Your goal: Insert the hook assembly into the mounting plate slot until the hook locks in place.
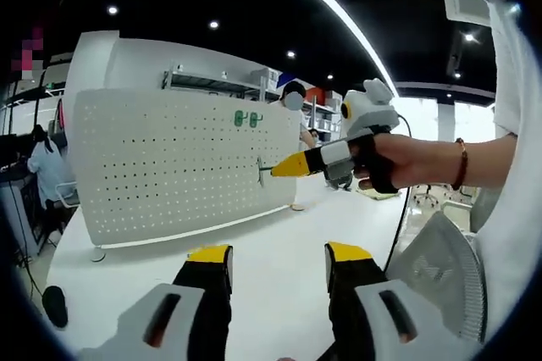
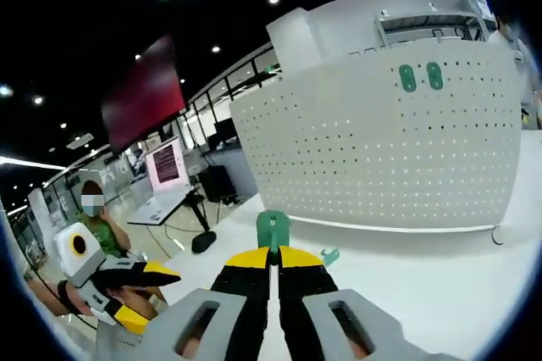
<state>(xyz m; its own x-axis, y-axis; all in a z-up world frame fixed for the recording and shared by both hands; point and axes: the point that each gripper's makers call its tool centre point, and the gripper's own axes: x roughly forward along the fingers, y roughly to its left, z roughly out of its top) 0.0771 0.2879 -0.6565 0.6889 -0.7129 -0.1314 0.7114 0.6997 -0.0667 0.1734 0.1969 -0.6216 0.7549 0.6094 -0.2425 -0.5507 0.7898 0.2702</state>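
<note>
A white perforated mounting plate (image 1: 178, 166) stands upright on the white table (image 1: 279, 225), with two green hooks (image 1: 248, 119) fixed near its top. In the right gripper view the same plate (image 2: 381, 149) and hooks (image 2: 421, 77) lie ahead. My right gripper (image 2: 273, 261) is shut on a green hook assembly (image 2: 273, 230) that sticks up from its jaws. Seen from the left gripper view, the right gripper (image 1: 284, 166) holds the hook (image 1: 261, 170) close to the plate's right part. My left gripper (image 1: 279, 252) is open, low over the table, holding nothing. A small green piece (image 2: 329, 256) lies on the table.
A black object (image 1: 53, 306) lies at the table's left edge. A person (image 1: 42, 166) sits left of the plate and another person (image 1: 294, 98) stands behind it. A laptop (image 2: 165, 166) sits on a far desk. The left gripper (image 2: 144, 296) shows at lower left.
</note>
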